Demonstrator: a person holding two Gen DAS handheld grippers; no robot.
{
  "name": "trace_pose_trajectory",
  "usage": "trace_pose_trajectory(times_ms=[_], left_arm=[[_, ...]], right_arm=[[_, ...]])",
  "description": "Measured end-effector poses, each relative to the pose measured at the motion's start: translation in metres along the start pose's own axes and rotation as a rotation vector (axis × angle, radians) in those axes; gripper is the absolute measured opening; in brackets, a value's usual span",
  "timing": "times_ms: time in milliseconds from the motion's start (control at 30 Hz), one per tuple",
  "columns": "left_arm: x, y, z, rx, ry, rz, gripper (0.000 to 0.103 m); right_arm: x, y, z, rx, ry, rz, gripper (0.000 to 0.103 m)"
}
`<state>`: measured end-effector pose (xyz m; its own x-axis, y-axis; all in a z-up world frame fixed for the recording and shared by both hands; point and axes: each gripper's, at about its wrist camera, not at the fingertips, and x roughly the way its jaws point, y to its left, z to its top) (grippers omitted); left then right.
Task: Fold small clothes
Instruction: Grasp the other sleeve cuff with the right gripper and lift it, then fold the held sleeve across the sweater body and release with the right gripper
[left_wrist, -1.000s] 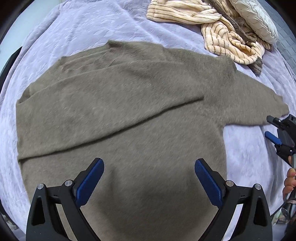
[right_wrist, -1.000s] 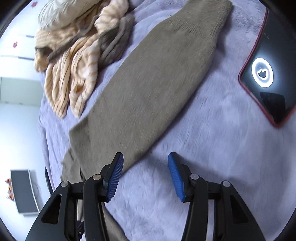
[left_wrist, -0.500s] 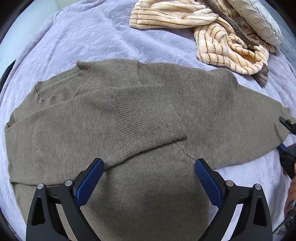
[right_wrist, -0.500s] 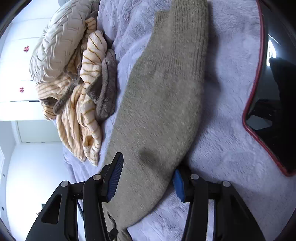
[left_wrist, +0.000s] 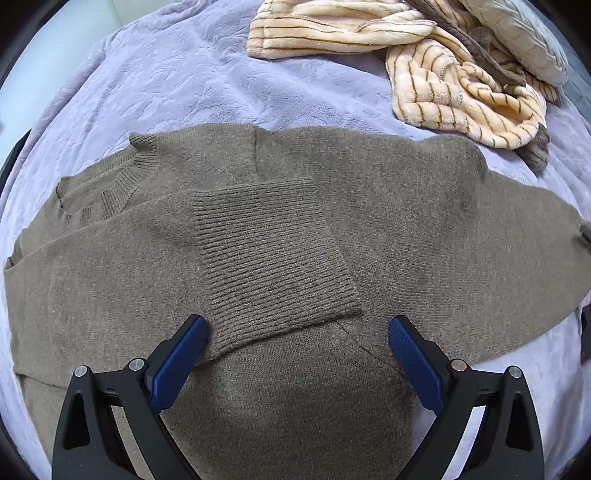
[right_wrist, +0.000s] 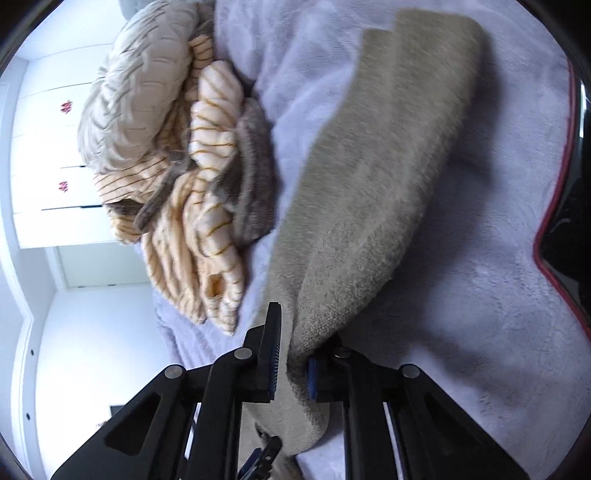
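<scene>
Both handheld rigs look the same: the left black plastic two-finger gripper (left_wrist: 295, 341) has ridged blue rubber pads (left_wrist: 415, 363). Silver screws (left_wrist: 458, 364) dot the hollow triangular arms. The right black two-finger gripper (right_wrist: 293, 363) matches.

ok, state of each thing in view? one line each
left gripper: open, over the sweater, holding nothing
right gripper: shut on the right sleeve
brown sweater: flat on the blanket, left sleeve folded across
right sleeve: pinched, bunched at the fingers
striped clothes: unfolded, heaped
</scene>
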<state>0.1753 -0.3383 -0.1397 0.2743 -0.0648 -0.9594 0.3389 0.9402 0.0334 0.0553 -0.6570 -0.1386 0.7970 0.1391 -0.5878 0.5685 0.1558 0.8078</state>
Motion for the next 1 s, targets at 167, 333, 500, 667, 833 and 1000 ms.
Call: trace_pose_trajectory(times_ms=[167, 333, 500, 667, 833, 1000], left_arm=[[-0.006, 0.006, -0.001, 0.009, 0.009, -0.031, 0.099], [-0.026, 0.035, -0.005, -0.014, -0.021, -0.042, 0.099], [-0.043, 0.080, -0.013, -0.043, -0.055, -0.024, 0.099], [-0.052, 0.133, -0.023, -0.097, -0.064, 0.013, 0.099], [-0.055, 0.190, -0.040, -0.148, -0.057, 0.021, 0.099], [-0.059, 0.242, -0.058, -0.194, -0.071, 0.045, 0.099]], right_arm=[[-0.005, 0.032, -0.009, -0.064, 0.024, 0.073, 0.012], [0.000, 0.076, -0.031, -0.148, 0.052, 0.119, 0.012], [0.015, 0.119, -0.058, -0.230, 0.092, 0.147, 0.012], [0.038, 0.166, -0.102, -0.349, 0.146, 0.142, 0.012], [0.073, 0.213, -0.166, -0.580, 0.210, 0.050, 0.012], [0.120, 0.229, -0.250, -0.846, 0.311, -0.090, 0.012]])
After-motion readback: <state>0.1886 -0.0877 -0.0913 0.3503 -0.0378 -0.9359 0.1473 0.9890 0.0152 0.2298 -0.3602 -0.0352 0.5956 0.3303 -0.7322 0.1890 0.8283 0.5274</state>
